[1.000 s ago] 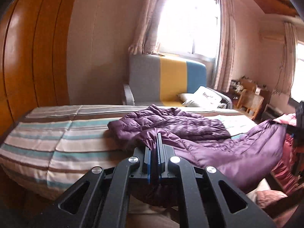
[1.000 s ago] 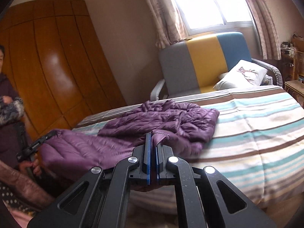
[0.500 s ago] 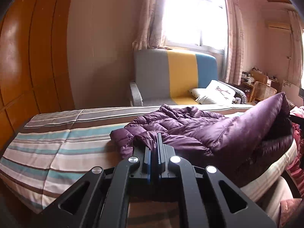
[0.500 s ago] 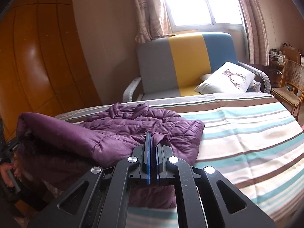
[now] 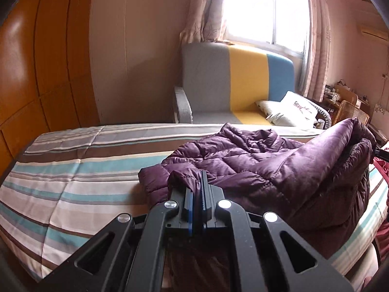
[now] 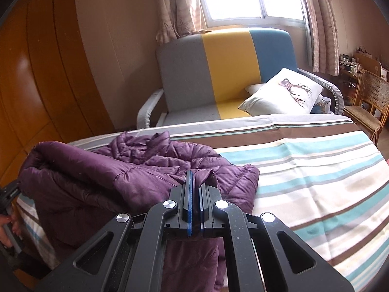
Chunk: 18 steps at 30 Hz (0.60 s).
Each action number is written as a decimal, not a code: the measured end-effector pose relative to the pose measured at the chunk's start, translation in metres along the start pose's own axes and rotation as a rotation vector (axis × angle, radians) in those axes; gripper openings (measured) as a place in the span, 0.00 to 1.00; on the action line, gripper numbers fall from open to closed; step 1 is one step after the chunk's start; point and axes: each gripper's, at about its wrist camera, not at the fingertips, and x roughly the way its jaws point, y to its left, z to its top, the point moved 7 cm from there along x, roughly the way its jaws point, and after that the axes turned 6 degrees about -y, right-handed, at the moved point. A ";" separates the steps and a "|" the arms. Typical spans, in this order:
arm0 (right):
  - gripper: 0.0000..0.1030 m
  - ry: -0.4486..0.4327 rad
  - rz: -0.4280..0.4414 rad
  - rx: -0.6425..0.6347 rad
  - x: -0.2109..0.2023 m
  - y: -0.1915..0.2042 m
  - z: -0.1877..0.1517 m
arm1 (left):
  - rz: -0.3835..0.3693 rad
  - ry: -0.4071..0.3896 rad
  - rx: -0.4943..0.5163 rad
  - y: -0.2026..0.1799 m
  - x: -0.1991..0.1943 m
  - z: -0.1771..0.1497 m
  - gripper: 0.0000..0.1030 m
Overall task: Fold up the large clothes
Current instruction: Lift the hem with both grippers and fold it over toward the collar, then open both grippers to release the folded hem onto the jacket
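Note:
A purple quilted down jacket (image 5: 262, 168) lies on a striped bed (image 5: 73, 177), its near hem lifted and doubled over the rest. My left gripper (image 5: 200, 180) is shut on one corner of that hem, purple cloth pinched between the blue pads. In the right wrist view the same jacket (image 6: 126, 170) bulges up at the left, and my right gripper (image 6: 194, 177) is shut on the other hem corner, with cloth hanging below the jaws. The held edge spans between both grippers above the bed (image 6: 316, 170).
A grey, yellow and blue armchair (image 6: 231, 73) with a white deer cushion (image 6: 287, 92) stands behind the bed under a bright window. Orange wooden wardrobe panels (image 5: 36, 73) line the left. A cane chair (image 6: 369, 102) stands at the right. A hand (image 6: 7, 226) shows at the left edge.
Both grippers have carried the jacket's hem forward over the bed, toward the collar. The stretched cloth has folded up into a raised bulge, and the bed now fills more of both views.

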 end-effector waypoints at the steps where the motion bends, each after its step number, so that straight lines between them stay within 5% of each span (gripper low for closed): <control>1: 0.04 0.009 -0.007 -0.004 0.006 0.000 0.000 | 0.003 0.007 0.000 0.001 0.005 0.000 0.04; 18: 0.04 0.188 -0.115 0.081 0.104 -0.017 -0.021 | 0.070 0.184 -0.046 0.009 0.098 -0.009 0.07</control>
